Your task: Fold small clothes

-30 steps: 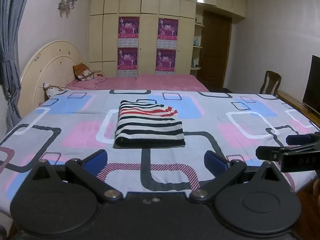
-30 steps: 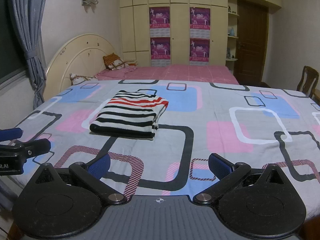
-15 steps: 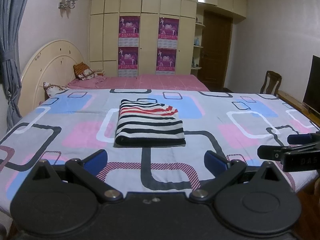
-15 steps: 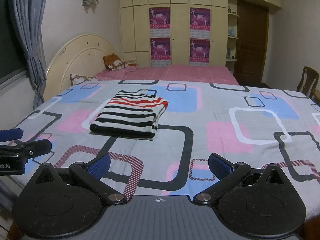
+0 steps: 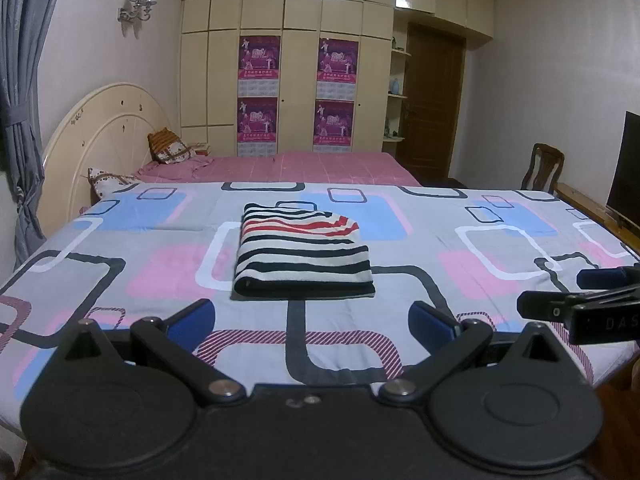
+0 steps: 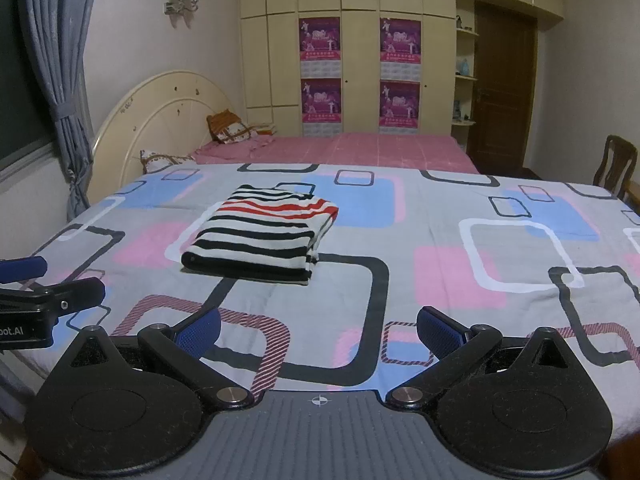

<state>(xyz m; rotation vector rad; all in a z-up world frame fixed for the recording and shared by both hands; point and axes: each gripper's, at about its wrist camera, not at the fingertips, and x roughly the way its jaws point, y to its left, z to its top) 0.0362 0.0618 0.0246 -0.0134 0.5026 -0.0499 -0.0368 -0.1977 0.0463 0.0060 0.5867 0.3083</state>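
Observation:
A small striped garment [image 5: 302, 254], white with black and red bands, lies folded into a neat rectangle on the patterned bedspread [image 5: 480, 248]. The same garment [image 6: 260, 236] shows left of centre in the right wrist view. My left gripper [image 5: 312, 322] hovers open over the bed's near edge, well short of the garment, with nothing between its blue pads. My right gripper [image 6: 318, 330] is open too, empty, and sits to the garment's right. Each gripper pokes into the other's view: the right gripper [image 5: 580, 304] at the right edge, the left gripper [image 6: 52, 288] at the left edge.
A pink sheet [image 5: 280, 166] covers the bed's far part, with pillows [image 5: 168, 148] by the cream headboard [image 5: 104, 128]. Wardrobes with posters [image 5: 258, 92] line the back wall. A wooden chair [image 5: 544, 168] and dark screen [image 5: 626, 168] stand right; grey curtain [image 6: 60, 80] hangs left.

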